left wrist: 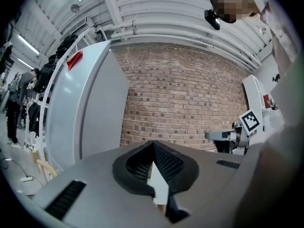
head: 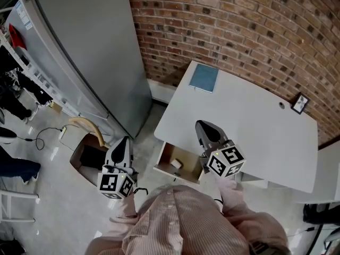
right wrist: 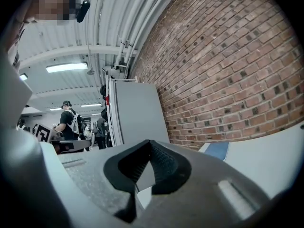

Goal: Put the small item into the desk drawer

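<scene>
In the head view the white desk (head: pixel 249 126) has its drawer (head: pixel 166 156) pulled open at the front left corner. A small white item (head: pixel 176 164) lies inside the drawer. My right gripper (head: pixel 202 124) hangs above the desk's front edge, just right of the drawer; it is shut with nothing in it. My left gripper (head: pixel 125 140) is over the floor to the left of the drawer, shut and holding nothing. In the left gripper view the jaw tips of the left gripper (left wrist: pixel 153 145) meet. The right gripper view shows the right gripper (right wrist: pixel 150 144) closed too, pointing level along the brick wall.
A blue notebook (head: pixel 204 77) lies at the desk's far left corner and a small framed picture (head: pixel 300 103) at its right edge. A tall grey cabinet (head: pixel 90 52) stands left of the desk. An open cardboard box (head: pixel 87 153) sits on the floor below my left gripper.
</scene>
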Demonstrator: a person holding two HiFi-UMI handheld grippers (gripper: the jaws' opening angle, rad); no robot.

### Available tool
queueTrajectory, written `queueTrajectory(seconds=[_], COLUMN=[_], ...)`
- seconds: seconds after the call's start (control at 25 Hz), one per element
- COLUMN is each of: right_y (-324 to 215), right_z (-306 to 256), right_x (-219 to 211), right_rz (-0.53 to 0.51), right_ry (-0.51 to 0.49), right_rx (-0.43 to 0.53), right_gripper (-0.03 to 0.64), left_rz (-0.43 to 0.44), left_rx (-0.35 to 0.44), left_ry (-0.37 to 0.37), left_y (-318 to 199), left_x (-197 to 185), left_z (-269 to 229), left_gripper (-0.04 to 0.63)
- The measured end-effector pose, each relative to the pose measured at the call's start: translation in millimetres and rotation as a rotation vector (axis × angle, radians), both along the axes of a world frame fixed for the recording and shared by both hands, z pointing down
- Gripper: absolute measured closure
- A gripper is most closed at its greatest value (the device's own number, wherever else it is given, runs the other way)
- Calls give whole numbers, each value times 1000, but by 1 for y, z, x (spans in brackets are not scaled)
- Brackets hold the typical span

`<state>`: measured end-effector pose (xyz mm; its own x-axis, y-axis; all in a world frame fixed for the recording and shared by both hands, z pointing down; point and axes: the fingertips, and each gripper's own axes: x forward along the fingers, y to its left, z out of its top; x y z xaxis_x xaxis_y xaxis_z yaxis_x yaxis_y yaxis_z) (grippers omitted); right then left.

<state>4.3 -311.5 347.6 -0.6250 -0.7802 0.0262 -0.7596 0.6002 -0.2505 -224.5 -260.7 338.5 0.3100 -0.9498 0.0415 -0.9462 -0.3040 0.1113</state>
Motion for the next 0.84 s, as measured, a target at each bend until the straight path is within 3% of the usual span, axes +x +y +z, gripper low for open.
queueTrajectory(seconds=[0.84], right_y=[4], right_z=[6], right_x=[9], right_rz=[31], right_ry=[38], right_rx=[11], right_gripper=[611], left_rz=[1], left_rx=[-24], left_ry=[-19], left_y=[5], left_x=[3], left_z=[8], left_gripper=[597])
